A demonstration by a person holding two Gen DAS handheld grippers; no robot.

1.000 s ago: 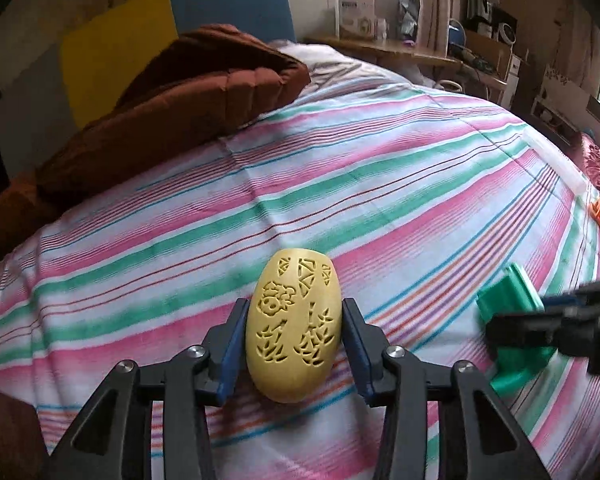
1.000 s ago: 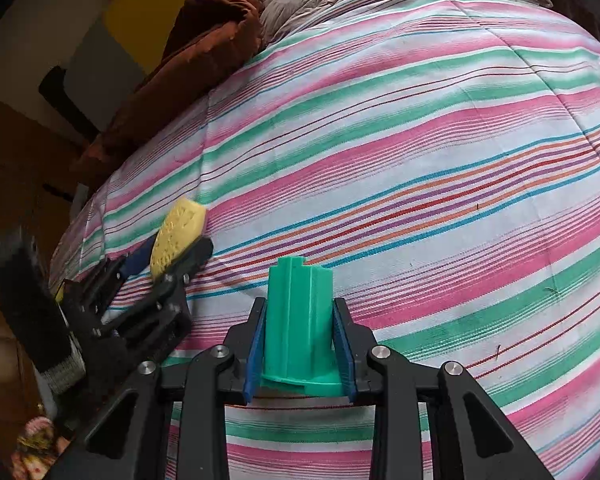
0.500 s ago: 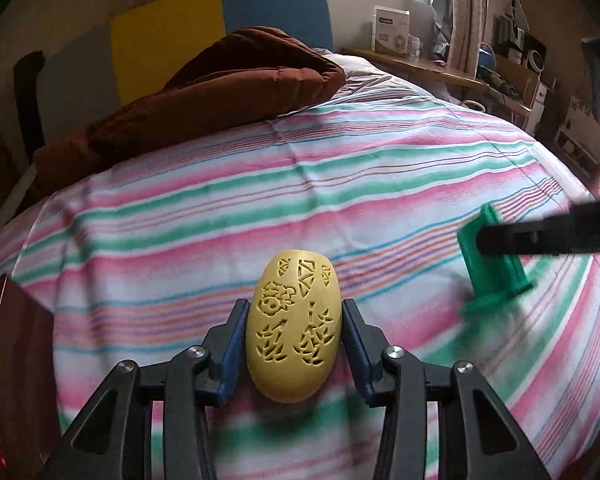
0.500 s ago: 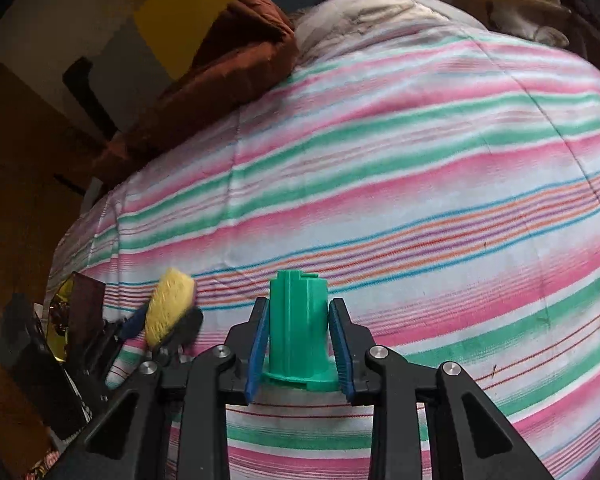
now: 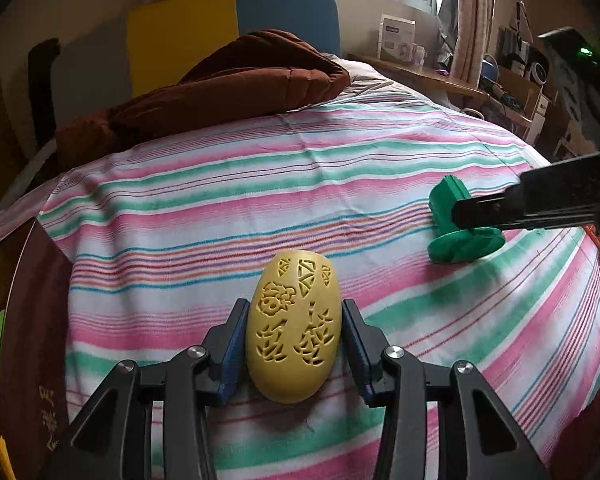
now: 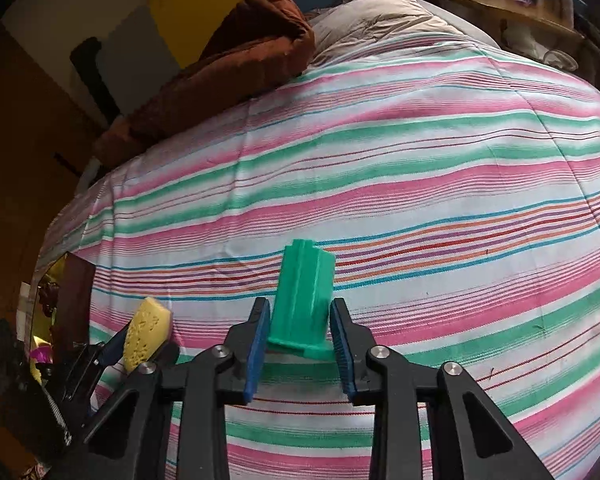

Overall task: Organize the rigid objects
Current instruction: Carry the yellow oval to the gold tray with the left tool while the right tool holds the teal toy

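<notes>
Two claws over striped bedsheet (image 5: 340,184): left gripper (image 5: 294,340) pinching carved yellow ovoid (image 5: 294,328); right gripper (image 6: 300,344) opening around ribbed green piece (image 6: 304,300)

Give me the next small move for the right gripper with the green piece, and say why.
Probably finish opening the right gripper and draw it back. Its jaws are opening, the green piece between its fingers looks set on the striped bedspread, tilted. The left gripper holds the yellow carved oval.

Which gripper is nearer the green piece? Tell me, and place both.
Right. The right gripper straddles the green piece, jaws opening around it; the left gripper, clamped on the yellow egg, is off to the side.
</notes>
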